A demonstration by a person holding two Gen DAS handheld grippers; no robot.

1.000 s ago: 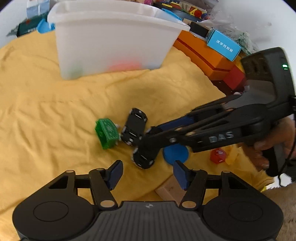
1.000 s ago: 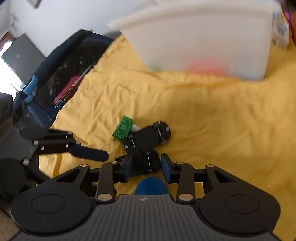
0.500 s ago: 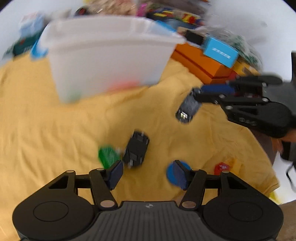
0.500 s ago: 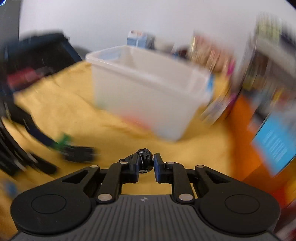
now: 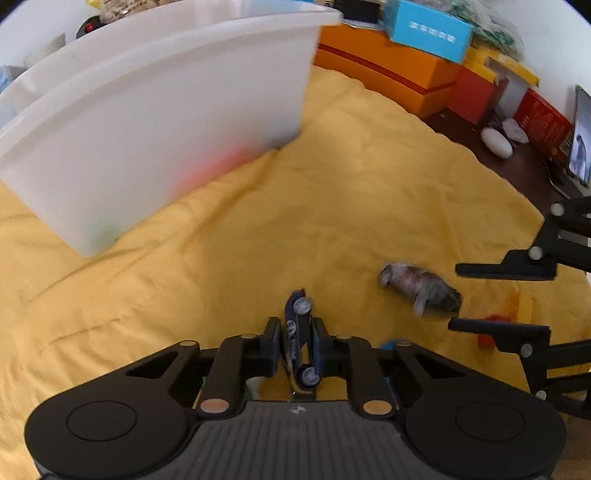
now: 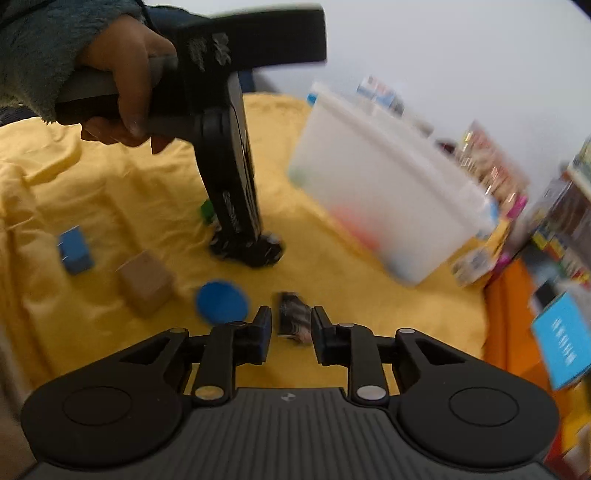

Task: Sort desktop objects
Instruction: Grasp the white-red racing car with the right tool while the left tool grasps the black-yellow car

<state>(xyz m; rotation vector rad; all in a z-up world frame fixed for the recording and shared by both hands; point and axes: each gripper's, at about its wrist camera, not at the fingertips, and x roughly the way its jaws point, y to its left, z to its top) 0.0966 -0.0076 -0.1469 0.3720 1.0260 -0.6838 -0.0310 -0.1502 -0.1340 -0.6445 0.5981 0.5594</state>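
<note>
My left gripper (image 5: 295,350) is shut on a dark toy car (image 5: 300,343), held on its side just above the yellow cloth. In the right wrist view the left gripper (image 6: 240,236) comes down onto that car (image 6: 255,251). My right gripper (image 6: 290,328) is open; a second dark toy car (image 6: 293,317) lies blurred on the cloth between its fingers. In the left wrist view that car (image 5: 421,286) lies on the cloth between the right gripper's open fingers (image 5: 495,325). The white plastic bin (image 5: 155,122) stands behind, with coloured things inside.
On the yellow cloth (image 6: 74,177) lie a blue disc (image 6: 221,302), a wooden block (image 6: 146,282), a blue block (image 6: 75,250) and a green toy (image 6: 207,211). A red piece (image 5: 493,321) lies near the right gripper. Orange boxes (image 5: 384,70) and a blue box (image 5: 428,29) line the far edge.
My left gripper went from open to shut on the toy car by the green toy. My right gripper carried the other car right, set it on the cloth and opened.
</note>
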